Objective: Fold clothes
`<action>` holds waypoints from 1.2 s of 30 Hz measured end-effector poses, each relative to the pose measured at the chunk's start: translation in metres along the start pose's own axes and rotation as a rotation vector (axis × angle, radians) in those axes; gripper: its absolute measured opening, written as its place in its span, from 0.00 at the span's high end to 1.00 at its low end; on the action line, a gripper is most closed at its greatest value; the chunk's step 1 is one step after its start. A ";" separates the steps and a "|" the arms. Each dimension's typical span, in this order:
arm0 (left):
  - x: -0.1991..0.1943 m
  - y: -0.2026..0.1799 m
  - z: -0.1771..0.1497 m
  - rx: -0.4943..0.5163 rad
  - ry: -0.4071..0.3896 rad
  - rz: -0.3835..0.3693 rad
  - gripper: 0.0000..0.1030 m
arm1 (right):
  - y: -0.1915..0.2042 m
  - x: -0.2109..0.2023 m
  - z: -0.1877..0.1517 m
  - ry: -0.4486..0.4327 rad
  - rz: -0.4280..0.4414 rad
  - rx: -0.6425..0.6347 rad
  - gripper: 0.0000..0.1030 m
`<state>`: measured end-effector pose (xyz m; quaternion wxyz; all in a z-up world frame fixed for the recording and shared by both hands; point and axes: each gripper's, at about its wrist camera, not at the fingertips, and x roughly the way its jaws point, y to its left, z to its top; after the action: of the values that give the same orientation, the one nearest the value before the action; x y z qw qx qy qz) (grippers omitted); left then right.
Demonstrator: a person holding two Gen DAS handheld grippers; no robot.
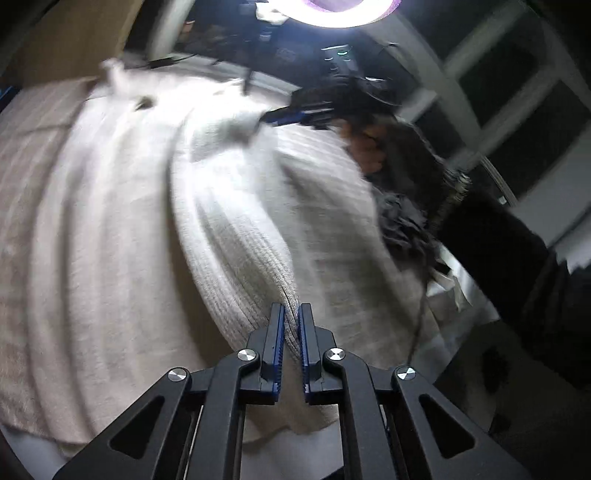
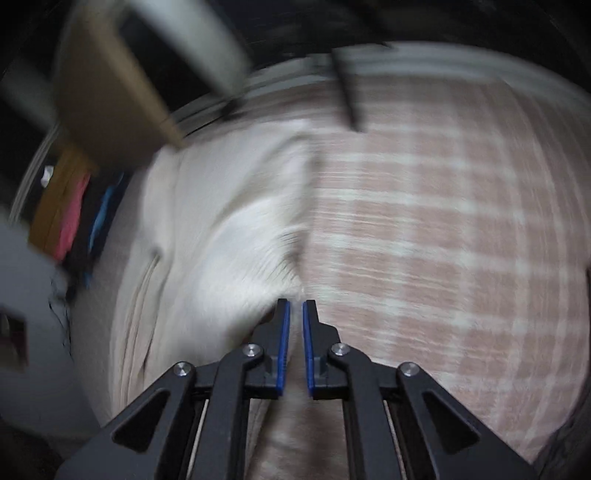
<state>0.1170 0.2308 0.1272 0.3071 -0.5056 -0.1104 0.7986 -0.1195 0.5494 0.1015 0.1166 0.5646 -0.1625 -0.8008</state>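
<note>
A white ribbed knit sweater (image 1: 229, 206) lies spread over a pink checked blanket (image 2: 424, 240). My left gripper (image 1: 291, 312) is shut on a raised fold of the knit, and cloth shows between its blue pads. From that pinch the fold runs up toward my right gripper (image 1: 275, 117), which sits at the far side with a bunch of sweater at its tips. In the blurred right wrist view, the right gripper (image 2: 295, 306) has its jaws nearly together at the sweater (image 2: 229, 229) edge, where cloth meets blanket.
A person's hand (image 1: 365, 151) and dark sleeve (image 1: 498, 240) hold the right gripper. A bright ring light (image 1: 347, 11) glares at the top. A cardboard box (image 2: 110, 92) and coloured items (image 2: 74, 210) stand past the blanket's left edge. A window frame (image 1: 517, 92) is at the right.
</note>
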 end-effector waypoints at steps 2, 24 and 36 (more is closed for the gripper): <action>0.015 -0.006 -0.003 0.044 0.077 -0.002 0.85 | -0.024 -0.001 -0.003 0.007 -0.038 0.077 0.94; 0.043 -0.022 -0.012 0.152 0.137 0.134 0.67 | 0.033 0.011 -0.003 0.022 0.198 0.043 0.93; 0.033 -0.051 -0.005 0.177 0.102 0.089 0.61 | 0.010 0.012 0.009 0.047 0.185 0.065 0.87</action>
<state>0.1311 0.2905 0.1248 0.3200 -0.5208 -0.0009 0.7914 -0.1316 0.5365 0.0978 0.1756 0.5693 -0.2370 -0.7674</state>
